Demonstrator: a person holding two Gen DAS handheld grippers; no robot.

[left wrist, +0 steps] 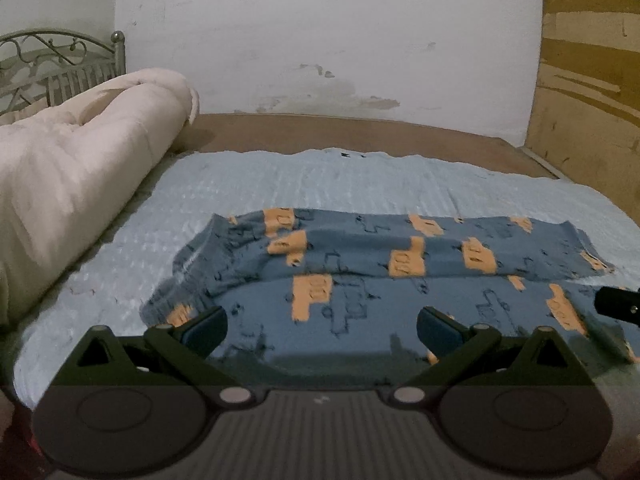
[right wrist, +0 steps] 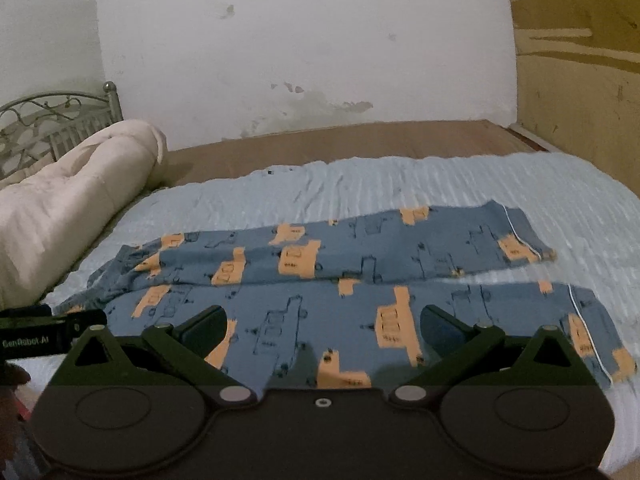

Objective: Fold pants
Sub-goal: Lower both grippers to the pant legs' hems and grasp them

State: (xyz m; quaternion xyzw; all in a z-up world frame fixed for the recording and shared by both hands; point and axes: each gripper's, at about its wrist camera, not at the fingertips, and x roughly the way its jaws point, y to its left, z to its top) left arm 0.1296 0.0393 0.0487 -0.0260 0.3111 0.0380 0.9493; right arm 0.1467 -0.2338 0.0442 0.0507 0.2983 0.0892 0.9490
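My left gripper (left wrist: 322, 326) and my right gripper (right wrist: 322, 326) both hang just over the near edge of the pants, jaws spread wide and holding nothing. The blue cotton pants printed with orange vehicles (right wrist: 320, 276) lie flat across the pale blue textured bedspread (right wrist: 440, 184), waistband to the left, cuffs to the right, the two legs side by side with a narrow gap opening between them toward the cuffs. I judge the step in hand is folding the near leg over the far one, so I should pinch the near edge at waist and cuff together, lift evenly and lay it across, keeping the seams lined up. Left of the pants, the rolled cream quilt (left wrist: 80, 168) sits close to the waistband and could crowd my left side. Farther off, the brown mattress (right wrist: 360, 136), metal headboard (left wrist: 52, 64) and stained white wall (right wrist: 300, 40) are clear of the work.
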